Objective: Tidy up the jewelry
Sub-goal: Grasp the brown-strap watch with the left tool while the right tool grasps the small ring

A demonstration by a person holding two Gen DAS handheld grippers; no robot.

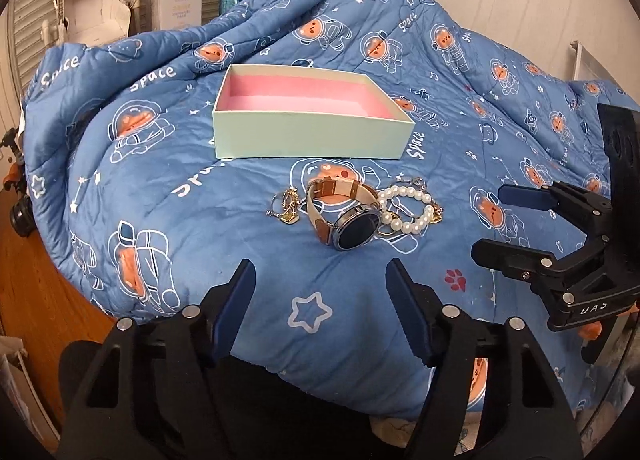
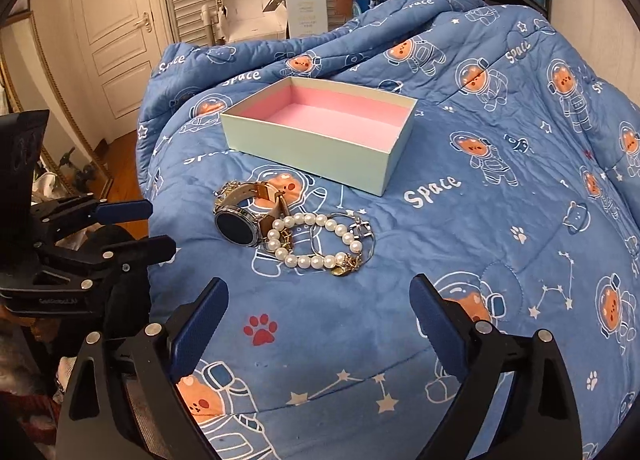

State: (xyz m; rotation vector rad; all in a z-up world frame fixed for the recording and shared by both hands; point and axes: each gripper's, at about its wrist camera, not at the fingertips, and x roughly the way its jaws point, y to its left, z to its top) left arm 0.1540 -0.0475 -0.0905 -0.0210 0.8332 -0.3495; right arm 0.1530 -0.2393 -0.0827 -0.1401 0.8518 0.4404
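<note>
Spread under everything is a blue quilt printed with astronaut bears, bunched up toward the back. On it, your jewelry sits in a small heap: a watch with a dark round face and a pale strap, a pearl bracelet touching its side, and thin rings and gold charms tangled through the pearls, too fine to sort out. A separate gold charm cluster lies just beside the watch; from the right wrist the watch nearly hides it. Behind the heap stands an open pale-green box with a pink lining, nothing visible inside. Your left gripper and right gripper both hover near the heap, jaws apart, gripping nothing. Beyond the quilt, a white carton and shelving are cut off at the frame's edge.
</note>
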